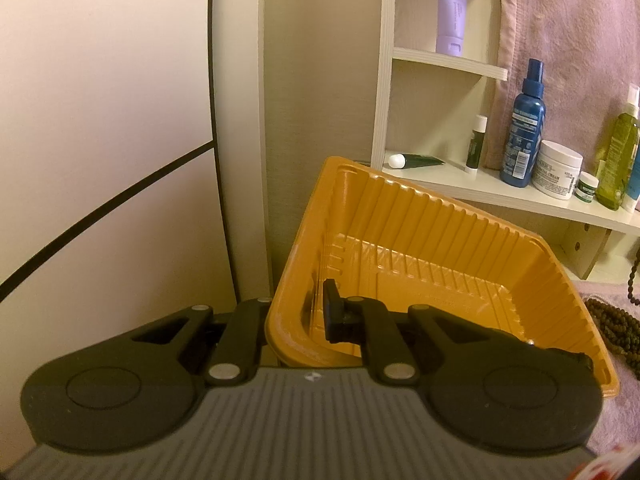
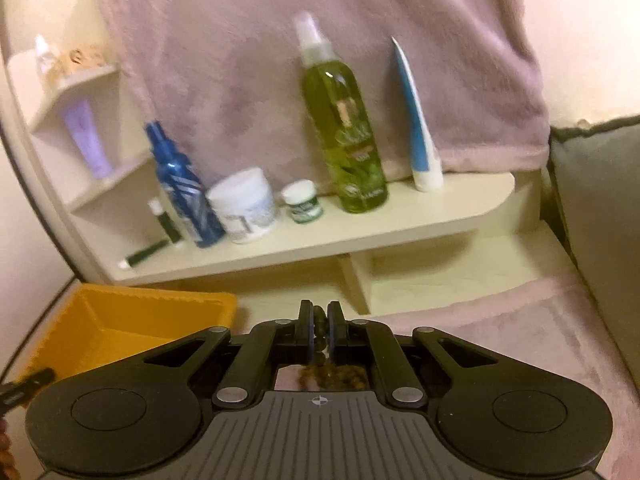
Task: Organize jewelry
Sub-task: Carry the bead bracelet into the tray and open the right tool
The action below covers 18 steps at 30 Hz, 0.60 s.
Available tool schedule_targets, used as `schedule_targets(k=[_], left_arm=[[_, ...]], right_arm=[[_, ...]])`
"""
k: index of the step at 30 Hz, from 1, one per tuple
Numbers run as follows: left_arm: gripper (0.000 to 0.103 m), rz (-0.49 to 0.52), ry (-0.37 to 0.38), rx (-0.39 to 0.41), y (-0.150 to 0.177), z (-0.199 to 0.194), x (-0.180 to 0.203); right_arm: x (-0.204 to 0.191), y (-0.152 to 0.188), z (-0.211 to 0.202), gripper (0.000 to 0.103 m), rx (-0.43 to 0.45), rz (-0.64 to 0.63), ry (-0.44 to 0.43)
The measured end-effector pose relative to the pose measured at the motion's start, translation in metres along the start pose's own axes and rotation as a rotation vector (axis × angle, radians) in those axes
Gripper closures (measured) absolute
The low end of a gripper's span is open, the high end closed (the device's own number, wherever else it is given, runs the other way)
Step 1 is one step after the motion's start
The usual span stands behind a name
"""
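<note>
Right claw [image 2: 319, 330]: jaws pressed together on a strand of dark brown wooden beads [image 2: 320, 320], pinched between the pads; the rest of the strand hangs bunched just below the claw, over the pink plush cloth [image 2: 500, 320]. Left claw [image 1: 298, 312]: clamped on the near wall of the ribbed orange plastic tray [image 1: 420, 240], one finger inside, the other outside; tray tilted. A heap of the same beads lies on the cloth just right of the tray. Behind: cream wooden shelf [image 2: 360, 224] with bottles and jars.
</note>
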<state>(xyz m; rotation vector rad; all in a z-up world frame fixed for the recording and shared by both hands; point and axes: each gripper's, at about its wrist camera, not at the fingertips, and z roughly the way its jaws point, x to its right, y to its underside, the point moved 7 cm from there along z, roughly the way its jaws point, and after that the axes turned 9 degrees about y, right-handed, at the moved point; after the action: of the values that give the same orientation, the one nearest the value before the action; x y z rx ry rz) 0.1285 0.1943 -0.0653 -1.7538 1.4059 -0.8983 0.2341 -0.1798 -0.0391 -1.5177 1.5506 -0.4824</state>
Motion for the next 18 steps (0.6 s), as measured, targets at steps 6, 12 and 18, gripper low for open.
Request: schedule_targets(k=[6, 12, 18], left_arm=[[0.092, 0.023, 0.01, 0.008, -0.002, -0.004, 0.003], [0.092, 0.027, 0.015, 0.017, -0.003, -0.007, 0.004], [0.092, 0.021, 0.022, 0.017, -0.002, -0.009, 0.002]], right_arm=[[-0.045, 0.008, -0.009, 0.096, -0.03, -0.016, -0.114], [-0.108, 0.022, -0.006, 0.096, -0.076, -0.048, -0.257], [-0.176, 0.043, 0.007, 0.096, -0.135, -0.09, -0.383]])
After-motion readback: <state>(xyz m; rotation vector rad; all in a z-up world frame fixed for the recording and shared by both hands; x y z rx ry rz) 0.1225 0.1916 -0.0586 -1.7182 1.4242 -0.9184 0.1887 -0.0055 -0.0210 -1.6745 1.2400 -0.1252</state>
